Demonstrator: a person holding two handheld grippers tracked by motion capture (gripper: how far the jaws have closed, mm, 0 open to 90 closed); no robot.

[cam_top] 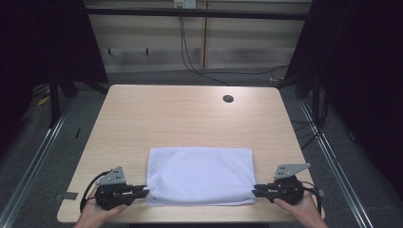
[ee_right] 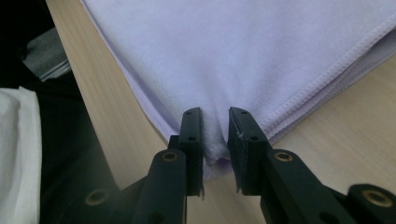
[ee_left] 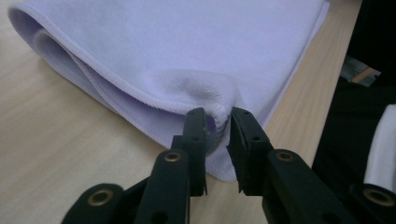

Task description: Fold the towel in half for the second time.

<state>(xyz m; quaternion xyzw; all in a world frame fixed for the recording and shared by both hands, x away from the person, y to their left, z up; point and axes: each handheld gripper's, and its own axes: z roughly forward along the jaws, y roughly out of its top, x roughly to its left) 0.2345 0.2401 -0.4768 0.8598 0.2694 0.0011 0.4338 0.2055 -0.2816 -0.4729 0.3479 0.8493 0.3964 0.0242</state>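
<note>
dark curtains and a pale slatted wall close off the room behind my wooden table (cam_top: 190, 114), and cables hang down that wall to the floor. on the near half of the table lies a folded white towel (cam_top: 199, 175), a flat rectangle with its long side running across, close to the near edge.

i have my left gripper (cam_top: 138, 191) at the towel's near left corner. in the left gripper view the towel (ee_left: 187, 51) shows its stacked hemmed layers, and the corner bunches up into a small hump between the two black jaws. they stand a little apart with cloth in the gap; i can't see the pads pressing on it, so i read them as loosened around the corner rather than clamped.

my right gripper (cam_top: 259, 191) sits at the near right corner, mirror fashion. in the right gripper view the towel (ee_right: 243, 51) spreads away from the jaws, and its corner tip lies in the narrow gap between them, again with the jaws parted and not pinching.

my left hand (cam_top: 97, 213) and right hand (cam_top: 302, 209) come in from the near edge. farther off, a round cable hole (cam_top: 228, 99) sits near the table's far right.
</note>
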